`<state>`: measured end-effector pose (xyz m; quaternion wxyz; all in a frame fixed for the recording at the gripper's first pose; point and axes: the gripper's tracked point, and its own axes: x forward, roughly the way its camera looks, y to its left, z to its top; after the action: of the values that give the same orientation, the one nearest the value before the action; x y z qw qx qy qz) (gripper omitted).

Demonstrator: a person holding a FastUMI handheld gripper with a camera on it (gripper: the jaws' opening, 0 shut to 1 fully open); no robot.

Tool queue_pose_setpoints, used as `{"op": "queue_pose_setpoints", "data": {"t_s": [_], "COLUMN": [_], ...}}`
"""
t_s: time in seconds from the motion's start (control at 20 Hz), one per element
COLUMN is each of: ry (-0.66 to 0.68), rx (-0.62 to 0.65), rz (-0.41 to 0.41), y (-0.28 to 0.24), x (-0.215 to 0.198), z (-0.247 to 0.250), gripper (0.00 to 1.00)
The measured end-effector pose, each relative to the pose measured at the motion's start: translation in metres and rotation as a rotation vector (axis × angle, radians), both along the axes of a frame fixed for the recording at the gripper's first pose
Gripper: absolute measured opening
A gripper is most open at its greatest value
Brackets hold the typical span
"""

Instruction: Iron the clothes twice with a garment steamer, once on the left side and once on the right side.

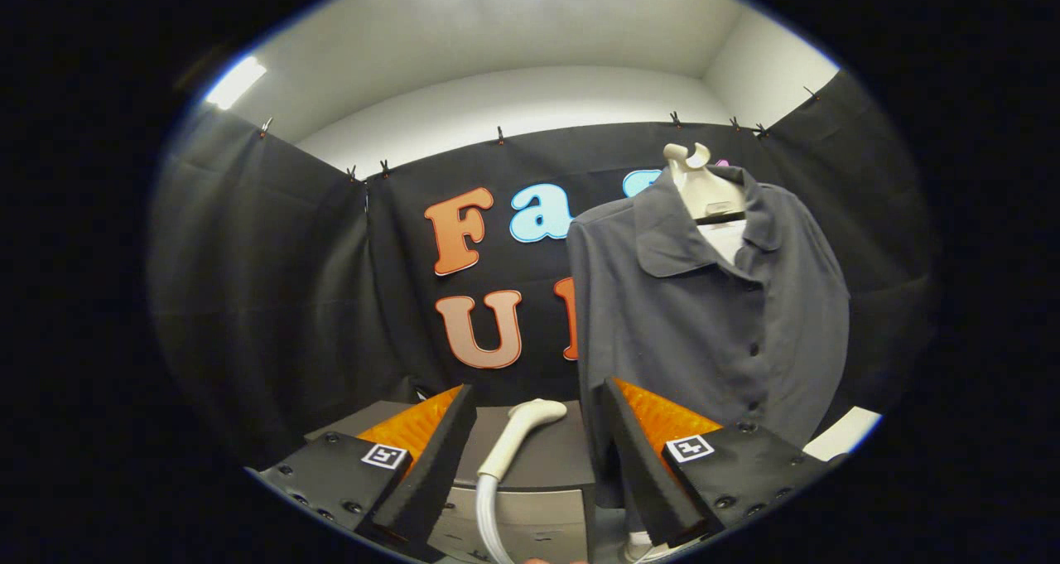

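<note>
The claw [530,456] is spread wide, its two fingers apart and pressing on nothing. Between them — lying in the gap but touching neither finger — is the garment steamer [515,438], a pale handle with its rounded head pointing away from the claw and a white ribbed hose [489,518] trailing back from its near end. The steamer rests on top of a grey box-like unit [546,465] that fills the space just ahead of the fingers; whether this unit stands on a counter cannot be told.

Beyond the right finger hangs the shirt [704,315], dark grey with a collar and a row of buttons down the front, its lower hem dropping behind that finger. It sits on a pale mannequin-style hanger [700,183] whose neck shows above the open collar. Behind everything is the black cloth wall [273,282], clipped along its top edge — a white ceiling with light strips lies above.
</note>
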<state>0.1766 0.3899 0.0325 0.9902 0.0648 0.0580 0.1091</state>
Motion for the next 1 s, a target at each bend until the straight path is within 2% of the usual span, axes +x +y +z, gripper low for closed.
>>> {"op": "queue_pose_setpoints", "data": {"t_s": [0.2,0.55,0.8,1.0], "ry": [0.060,0.264,0.469,0.511], "rx": [-0.007,-0.156,-0.281,-0.332], "rz": [-0.024,-0.076,-0.067,-0.075], "y": [0.046,0.071,0.081,0.086], "x": [0.061,0.148,0.165,0.173], "z": [-0.020,-0.130,-0.208,-0.232], "gripper": [0.98,0.99,0.99,0.94]}}
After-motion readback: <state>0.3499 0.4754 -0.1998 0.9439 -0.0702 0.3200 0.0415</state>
